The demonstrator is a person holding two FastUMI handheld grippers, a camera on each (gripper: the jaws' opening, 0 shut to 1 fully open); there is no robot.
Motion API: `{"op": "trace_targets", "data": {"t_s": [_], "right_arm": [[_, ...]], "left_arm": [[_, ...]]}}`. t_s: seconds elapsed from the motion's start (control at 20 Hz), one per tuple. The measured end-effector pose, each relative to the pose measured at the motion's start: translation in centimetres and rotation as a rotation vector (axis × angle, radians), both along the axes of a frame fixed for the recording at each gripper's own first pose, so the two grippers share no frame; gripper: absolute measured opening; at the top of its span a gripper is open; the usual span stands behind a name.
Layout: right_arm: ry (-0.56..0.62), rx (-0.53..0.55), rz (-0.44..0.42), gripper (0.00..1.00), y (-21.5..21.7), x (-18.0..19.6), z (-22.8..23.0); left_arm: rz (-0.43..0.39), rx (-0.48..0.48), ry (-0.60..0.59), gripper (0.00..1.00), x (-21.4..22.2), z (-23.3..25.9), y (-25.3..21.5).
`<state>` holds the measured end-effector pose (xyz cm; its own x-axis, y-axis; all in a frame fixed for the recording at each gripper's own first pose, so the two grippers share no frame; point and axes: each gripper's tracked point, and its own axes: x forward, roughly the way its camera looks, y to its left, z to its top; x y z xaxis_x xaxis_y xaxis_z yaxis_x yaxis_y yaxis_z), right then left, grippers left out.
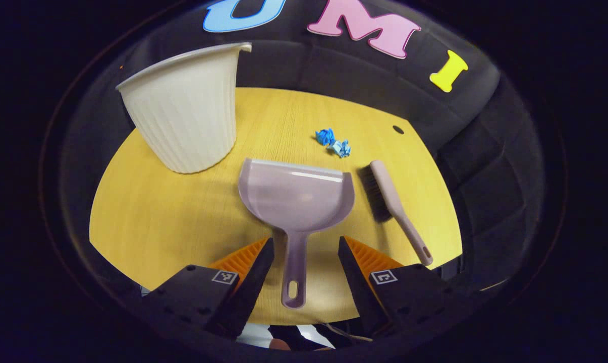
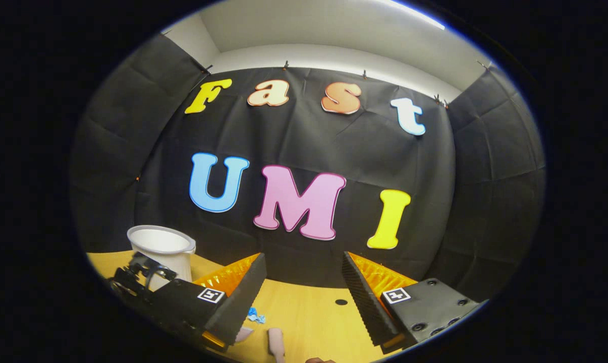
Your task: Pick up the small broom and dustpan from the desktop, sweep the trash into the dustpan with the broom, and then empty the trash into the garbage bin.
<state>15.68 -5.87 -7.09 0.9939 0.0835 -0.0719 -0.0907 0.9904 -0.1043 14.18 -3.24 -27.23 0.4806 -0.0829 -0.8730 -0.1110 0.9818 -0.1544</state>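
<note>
In the left gripper view we see our left tongs [image 1: 304, 257] spread wide, the two black fingers with orange ribbed backs standing on either side of the handle of the pale lilac plastic dustpan [image 1: 297, 199], with clear gaps between each finger and the handle, so they grasp nothing. The dustpan lies flat on the yellow wood-grain tabletop [image 1: 147, 217], its scoop pointing away from us and its handle, with a hanging slot at the end, running back between the fingers. Just to the right of the dustpan lies the small broom [image 1: 389, 201], a pale lilac hand brush with dark bristles, resting aslant and apart from the pan. Beyond the scoop's front edge sit two crumpled scraps of blue paper trash [image 1: 333, 142], close together. To the left stands the cream ribbed plastic garbage bin [image 1: 190, 111], upright on the tabletop near the dustpan but not touching it. In the right gripper view our right tongs [image 2: 304, 282] hang above the tabletop [image 2: 314, 317], likewise spread wide and holding nothing, aimed at the booth's black cloth wall. Between and below its fingers we glimpse the blue scraps [image 2: 256, 315] and the pale tip of the broom [image 2: 276, 343]. The garbage bin [image 2: 163, 249] stands at the left of that view.
</note>
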Motion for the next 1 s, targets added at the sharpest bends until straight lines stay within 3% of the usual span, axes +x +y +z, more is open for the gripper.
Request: {"op": "trace_targets", "data": {"t_s": [0.2, 0.55, 0.6, 0.75, 0.8, 1.0], "right_arm": [[0.161, 0.056, 0.014, 0.98, -1.7, 0.0, -6.1], [0.323, 0.103, 0.027, 0.97, -3.5, -1.5, -11.3], [0.35, 0.103, 0.02, 0.98, -3.8, -1.6, -11.9], [0.432, 0.093, 0.0, 0.98, -4.2, -2.1, -13.7], [0.466, 0.084, 0.003, 0.97, -3.9, -2.5, -14.5], [0.618, 0.083, 0.024, 0.97, -0.8, -4.3, -17.3]], "left_arm": [[-0.017, 0.08, 0.164, 0.78, 1.6, -4.1, 0.5], [0.019, 0.137, 0.377, 0.78, 3.0, -6.7, 0.8], [0.022, 0.127, 0.391, 0.65, 3.0, -6.8, 0.8], [-0.003, 0.12, 0.39, 0.5, 3.7, -6.5, 1.0], [-0.028, 0.122, 0.391, 0.37, 3.8, -6.7, 1.0], [-0.097, 0.085, 0.358, 0.3, 3.5, -6.6, 1.5]]}}
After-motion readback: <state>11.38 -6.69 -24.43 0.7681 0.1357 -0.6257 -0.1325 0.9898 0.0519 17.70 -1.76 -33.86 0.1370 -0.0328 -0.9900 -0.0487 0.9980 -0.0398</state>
